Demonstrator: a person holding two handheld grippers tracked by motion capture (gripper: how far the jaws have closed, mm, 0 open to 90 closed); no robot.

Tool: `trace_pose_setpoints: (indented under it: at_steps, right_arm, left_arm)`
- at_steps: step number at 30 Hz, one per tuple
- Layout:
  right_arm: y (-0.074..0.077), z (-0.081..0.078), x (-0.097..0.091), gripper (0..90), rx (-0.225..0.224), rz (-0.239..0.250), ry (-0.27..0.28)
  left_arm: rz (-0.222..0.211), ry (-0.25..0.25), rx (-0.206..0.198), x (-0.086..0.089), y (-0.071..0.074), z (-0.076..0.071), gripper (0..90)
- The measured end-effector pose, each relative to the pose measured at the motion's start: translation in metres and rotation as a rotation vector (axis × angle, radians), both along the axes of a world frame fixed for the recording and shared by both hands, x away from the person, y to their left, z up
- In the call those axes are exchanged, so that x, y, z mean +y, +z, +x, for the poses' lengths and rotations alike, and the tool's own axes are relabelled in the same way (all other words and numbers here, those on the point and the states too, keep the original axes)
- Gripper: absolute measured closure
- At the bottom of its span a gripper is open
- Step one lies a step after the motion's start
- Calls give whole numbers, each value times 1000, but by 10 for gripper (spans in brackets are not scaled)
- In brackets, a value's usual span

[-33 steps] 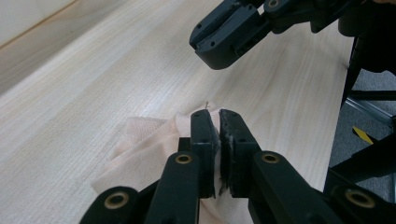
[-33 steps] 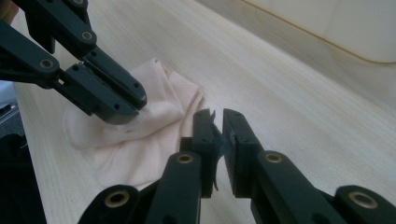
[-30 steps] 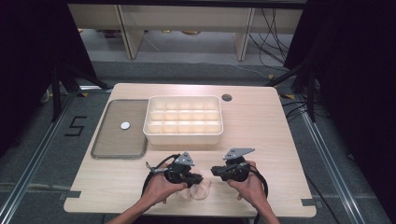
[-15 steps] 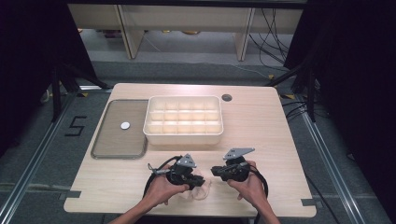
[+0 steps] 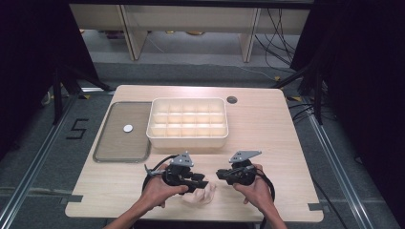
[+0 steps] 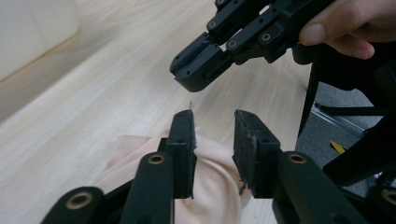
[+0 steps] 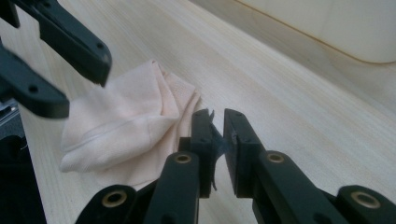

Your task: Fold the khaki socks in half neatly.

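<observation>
Your left gripper (image 6: 212, 121) stands just above the cloth (image 5: 200, 194), its jaws just opened to a narrow gap with nothing pinched between them. Your right gripper (image 7: 215, 119) is nearly closed, empty. The cloth lies crumpled on the table (image 5: 267, 124) near its front edge, between both grippers.
</observation>
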State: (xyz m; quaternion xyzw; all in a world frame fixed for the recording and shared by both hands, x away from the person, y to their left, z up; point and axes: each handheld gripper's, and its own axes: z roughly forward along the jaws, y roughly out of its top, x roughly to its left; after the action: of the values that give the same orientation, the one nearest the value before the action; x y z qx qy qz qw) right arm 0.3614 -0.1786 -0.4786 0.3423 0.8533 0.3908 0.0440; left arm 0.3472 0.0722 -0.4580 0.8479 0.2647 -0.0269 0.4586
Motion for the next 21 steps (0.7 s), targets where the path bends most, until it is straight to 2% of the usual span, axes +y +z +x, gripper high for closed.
trace_pose_setpoints:
  at_steps: [4,6,8,9,12,13,14,16,17,19,21]
  right_arm:
    - [1,0,0,830,-9,8,11]
    - [1,0,0,830,-9,8,9]
    - [2,-1,0,830,-8,7,3]
    - [2,-1,2,830,-7,15,19]
    - [5,-3,4,831,-9,9,15]
    - [5,-3,5,830,-16,10,21]
    - [6,-5,7,831,-13,17,23]
    - [8,-6,9,831,-25,16,36]
    - [9,-8,11,831,-15,23,31]
    - [11,-10,17,831,-34,23,58]
    - [12,-12,20,831,-32,26,74]
  left_arm:
    - [-3,36,-19,24,5,0,751]
    - [-5,45,-19,29,5,0,766]
    - [-4,65,-23,40,4,-1,771]
    - [1,81,-22,50,2,-2,777]
    - [10,87,-20,58,-1,-4,784]
    - [6,105,-10,61,-3,-6,788]
    - [12,97,-16,64,-5,-7,790]
    - [17,104,-8,67,-10,-10,792]
    - [14,108,-1,67,-13,-11,792]
    - [16,102,7,64,-18,-11,793]
    - [36,86,8,59,-24,-12,793]
